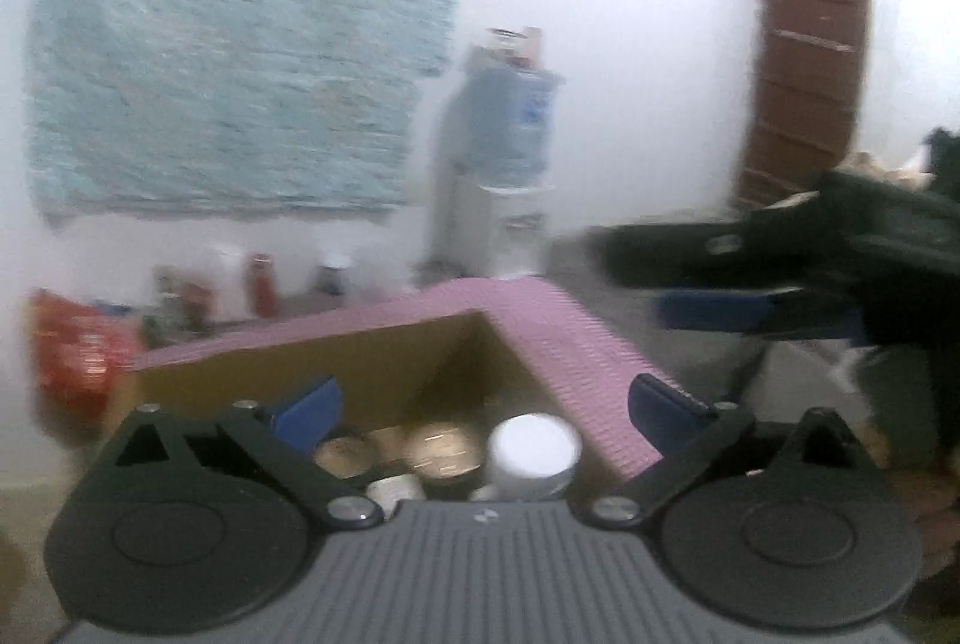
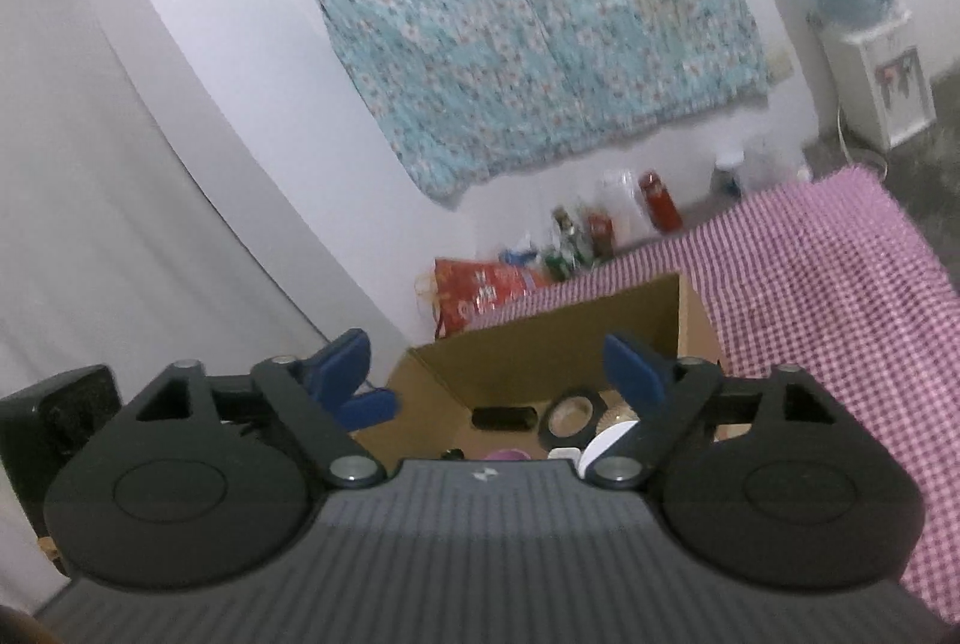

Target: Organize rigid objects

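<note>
Both grippers — left gripper [image 1: 480, 407] and right gripper [image 2: 486, 374] — gape wide, nothing between them, cardboard box [image 1: 384, 374] of jars and tape rolls just below-ahead, left nearer.

Left gripper [image 1: 483, 404]: black arms, blue finger pads, grey ribbed body. Right gripper [image 2: 486, 368]: same black, blue, grey. Cardboard box [image 2: 558, 338]: plain brown walls. Tablecloth [image 2: 840, 284]: pink-and-white small check. Hanging cloth [image 2: 528, 26]: pale turquoise, small reddish floral print. Jar lid [image 1: 534, 443] in box: white. Tape roll [image 2: 570, 413] in box: black outside, tan core. Bag [image 2: 480, 293] beyond box: red with pale markings. Bottle [image 2: 660, 200] by wall: red. Water dispenser [image 2: 882, 86]: white cabinet, blue bottle on top. Door [image 1: 804, 80]: reddish brown. Wall [image 1: 630, 14]: white.
</note>
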A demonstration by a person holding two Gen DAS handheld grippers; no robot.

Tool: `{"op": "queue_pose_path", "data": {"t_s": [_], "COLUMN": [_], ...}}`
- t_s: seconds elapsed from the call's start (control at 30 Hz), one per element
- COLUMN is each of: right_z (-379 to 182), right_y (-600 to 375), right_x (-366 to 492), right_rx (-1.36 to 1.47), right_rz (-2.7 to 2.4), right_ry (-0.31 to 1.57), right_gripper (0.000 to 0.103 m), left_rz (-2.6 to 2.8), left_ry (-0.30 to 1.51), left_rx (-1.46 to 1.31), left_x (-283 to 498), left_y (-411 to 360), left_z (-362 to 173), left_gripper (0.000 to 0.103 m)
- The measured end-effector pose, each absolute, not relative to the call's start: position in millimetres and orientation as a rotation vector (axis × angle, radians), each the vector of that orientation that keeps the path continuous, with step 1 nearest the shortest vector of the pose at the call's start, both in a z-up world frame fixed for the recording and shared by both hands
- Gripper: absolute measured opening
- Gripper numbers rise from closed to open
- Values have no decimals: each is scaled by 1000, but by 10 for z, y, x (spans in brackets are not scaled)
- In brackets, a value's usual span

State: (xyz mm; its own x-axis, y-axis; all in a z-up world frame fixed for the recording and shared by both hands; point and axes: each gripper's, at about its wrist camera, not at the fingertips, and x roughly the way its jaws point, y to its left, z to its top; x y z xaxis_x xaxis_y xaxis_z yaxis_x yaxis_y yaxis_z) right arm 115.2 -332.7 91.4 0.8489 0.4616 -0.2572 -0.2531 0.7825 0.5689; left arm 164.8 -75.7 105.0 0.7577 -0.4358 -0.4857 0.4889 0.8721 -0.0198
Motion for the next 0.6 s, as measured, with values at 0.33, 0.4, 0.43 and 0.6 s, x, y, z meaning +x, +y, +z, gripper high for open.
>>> {"op": "queue_pose_path", "data": {"t_s": [0.33, 0.4, 0.43, 0.6], "right_z": [926, 882, 857, 769], "right_y": [-2879, -2765, -2716, -2496], "right_x": [595, 550, 534, 437], "right_rx": [367, 312, 286, 189], "right_rz": [199, 149, 133, 38], "right_ry": [424, 458, 476, 526], "right_gripper": [102, 102, 102, 102], "left_rz": [-198, -185, -196, -223], "left_ry": [616, 656, 681, 777], "left_rx": [53, 29, 21, 22], "left_x": [1300, 1295, 1329, 1396], "left_y": [-482, -464, -469, -379], "left_z": [874, 801, 770, 636], "left_gripper": [103, 103, 103, 103]}}
